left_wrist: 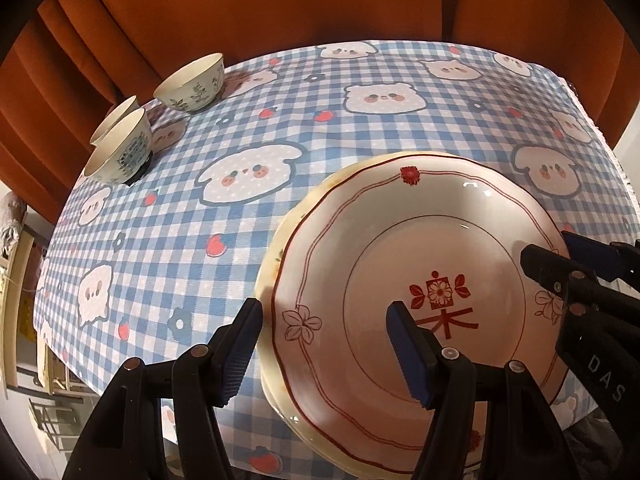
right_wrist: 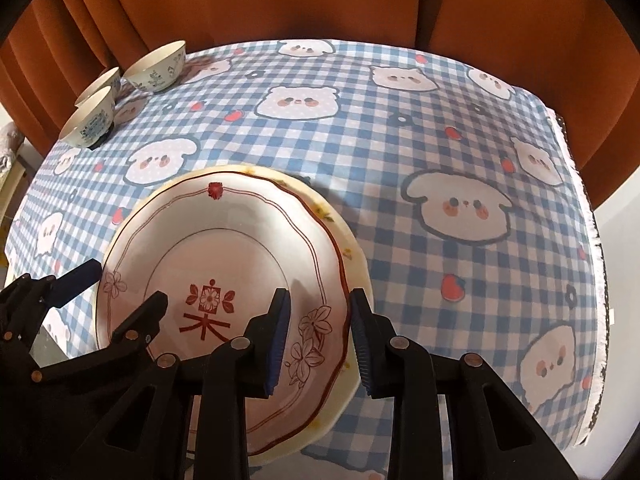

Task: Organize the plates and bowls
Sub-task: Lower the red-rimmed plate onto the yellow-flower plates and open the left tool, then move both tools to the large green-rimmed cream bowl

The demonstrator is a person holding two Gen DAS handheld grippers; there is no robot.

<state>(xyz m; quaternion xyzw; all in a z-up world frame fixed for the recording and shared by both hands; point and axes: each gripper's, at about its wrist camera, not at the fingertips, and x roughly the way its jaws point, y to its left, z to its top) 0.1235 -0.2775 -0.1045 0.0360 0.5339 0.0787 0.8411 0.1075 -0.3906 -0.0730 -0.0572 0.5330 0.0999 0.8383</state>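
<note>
A white plate with red flower pattern (left_wrist: 400, 248) lies stacked on a cream plate (left_wrist: 268, 280) near the table's front edge; the pair also shows in the right wrist view (right_wrist: 224, 248). My left gripper (left_wrist: 324, 344) is open, its jaws straddling the stack's left rim. My right gripper (right_wrist: 320, 336) is open, its jaws straddling the right rim; it also shows in the left wrist view (left_wrist: 560, 256). Three small bowls (left_wrist: 192, 84) (left_wrist: 120, 152) (left_wrist: 114, 118) stand at the far left of the table.
The table has a blue checked cloth with bear prints (left_wrist: 360, 128). An orange curtain (left_wrist: 280, 4) hangs behind it. The cloth's right edge (right_wrist: 592, 240) drops off at the table's side.
</note>
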